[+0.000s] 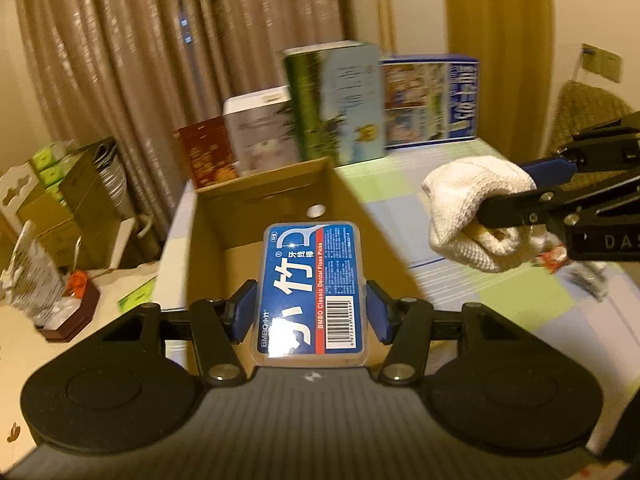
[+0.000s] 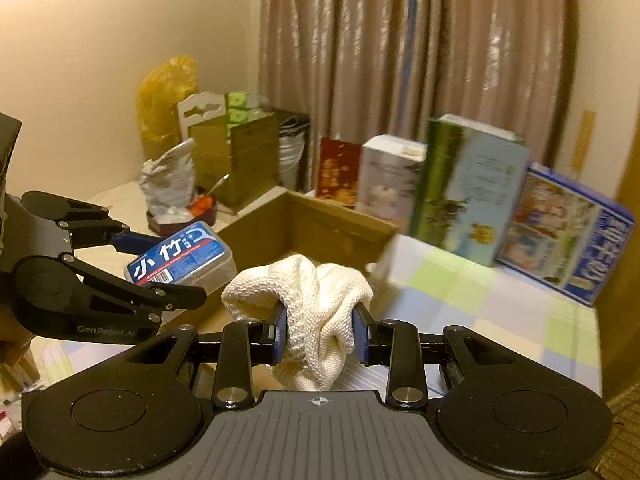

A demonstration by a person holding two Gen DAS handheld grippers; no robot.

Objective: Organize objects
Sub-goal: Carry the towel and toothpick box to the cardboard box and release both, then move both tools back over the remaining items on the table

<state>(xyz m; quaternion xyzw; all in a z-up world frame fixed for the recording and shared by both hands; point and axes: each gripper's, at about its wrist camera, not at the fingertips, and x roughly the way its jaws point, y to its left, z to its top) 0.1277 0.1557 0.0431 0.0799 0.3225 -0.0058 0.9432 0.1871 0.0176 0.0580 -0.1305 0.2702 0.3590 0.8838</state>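
My left gripper (image 1: 310, 312) is shut on a blue floss pick box (image 1: 310, 280) and holds it above the open cardboard box (image 1: 208, 240). It also shows in the right wrist view, left gripper (image 2: 160, 264) with the floss pick box (image 2: 180, 262). My right gripper (image 2: 320, 330) is shut on a bunched white cloth (image 2: 316, 304), just right of the cardboard box (image 2: 320, 228). In the left wrist view the right gripper (image 1: 516, 204) and the cloth (image 1: 472, 212) hang over the table to the right.
Upright boxes stand behind the cardboard box: red (image 1: 208, 152), white (image 1: 260, 132), green-blue (image 1: 336, 104), blue (image 1: 432, 100). The table has a pastel checked cover (image 2: 500, 300). Bags and cartons (image 2: 224, 152) pile up at the left by the curtain.
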